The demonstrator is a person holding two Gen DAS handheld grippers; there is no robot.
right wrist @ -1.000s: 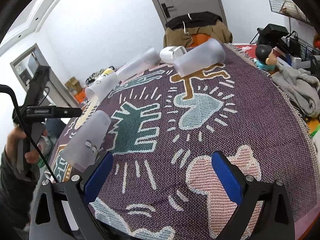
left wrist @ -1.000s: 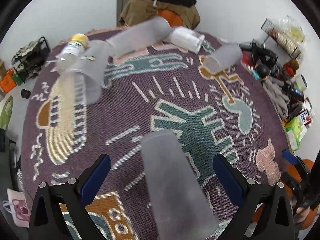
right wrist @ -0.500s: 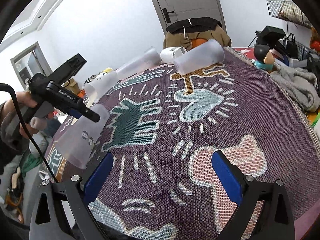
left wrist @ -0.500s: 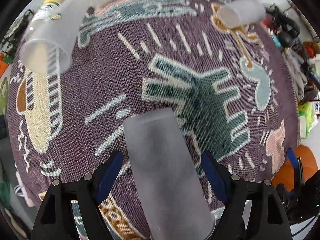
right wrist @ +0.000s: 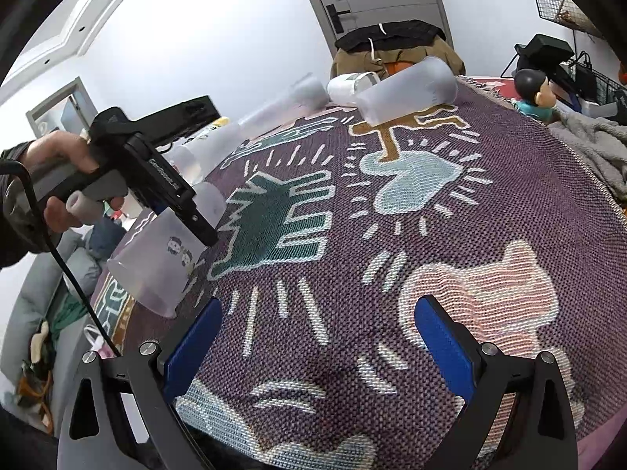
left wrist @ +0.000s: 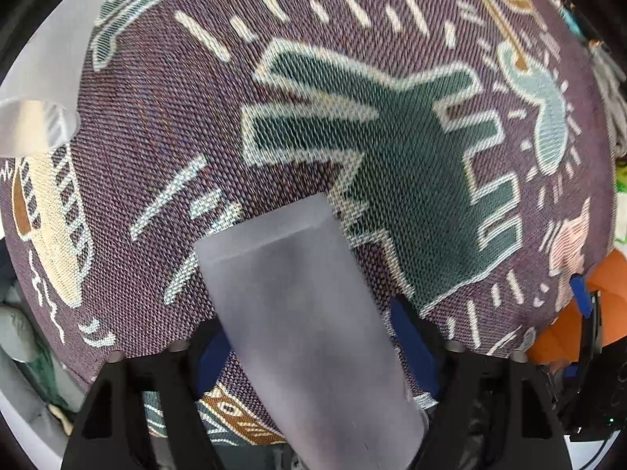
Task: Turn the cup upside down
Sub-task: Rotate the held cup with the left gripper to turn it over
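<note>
A frosted translucent cup lies on its side on the patterned purple rug, its base pointing away from the camera. My left gripper is shut on the cup, blue pads pressing both sides. The right wrist view shows the same cup held at the rug's left edge by the left gripper, mouth facing down-left, with a small cartoon print on it. My right gripper is open and empty over the near part of the rug.
Another frosted cup lies on its side at the far end, with a white roll and a further long cup beside it. A cup mouth shows at the left. Clothes, a figurine and clutter lie beyond the rug's right edge.
My left gripper came down over the lying cup and closed its jaws onto it. The right gripper has barely moved.
</note>
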